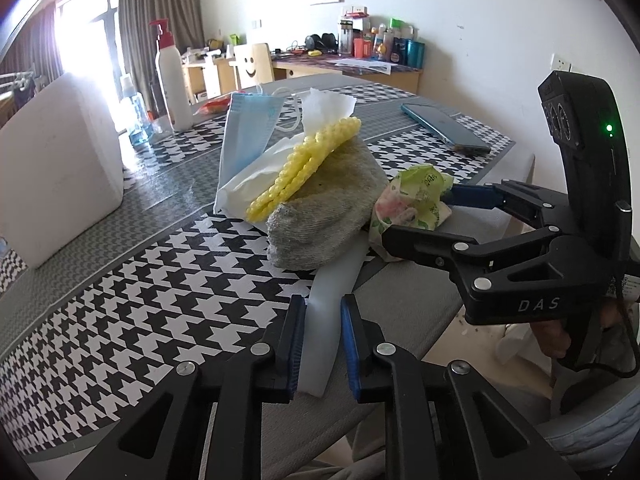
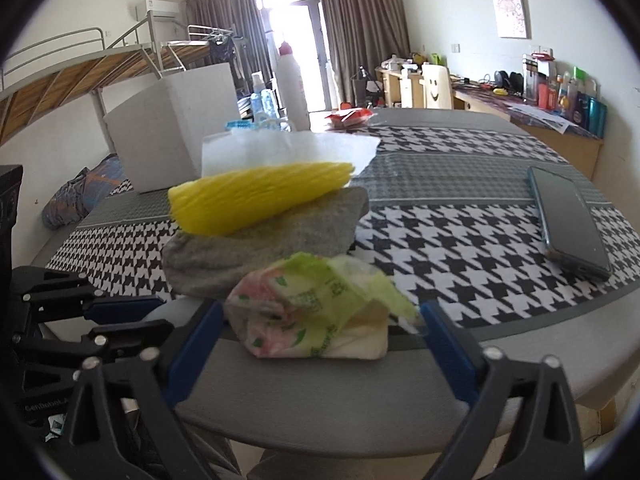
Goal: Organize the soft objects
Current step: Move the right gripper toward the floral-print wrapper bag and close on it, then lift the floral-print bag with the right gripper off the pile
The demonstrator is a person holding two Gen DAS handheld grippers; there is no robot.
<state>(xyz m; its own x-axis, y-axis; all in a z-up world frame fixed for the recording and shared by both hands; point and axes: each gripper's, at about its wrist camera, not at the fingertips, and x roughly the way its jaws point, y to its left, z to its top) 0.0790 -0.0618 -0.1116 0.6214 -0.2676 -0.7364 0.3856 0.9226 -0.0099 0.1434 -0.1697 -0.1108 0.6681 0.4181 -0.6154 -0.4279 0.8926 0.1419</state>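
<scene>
While the right gripper straddles it unclamped, the tissue pack lies between its jaws.

- Stack of grey knit sock, yellow knobbly cloth and white tissue blocks the table's near edge.
- White foam box walls the left.
- Teal phone lies right; houndstooth cloth between stays bare.
</scene>
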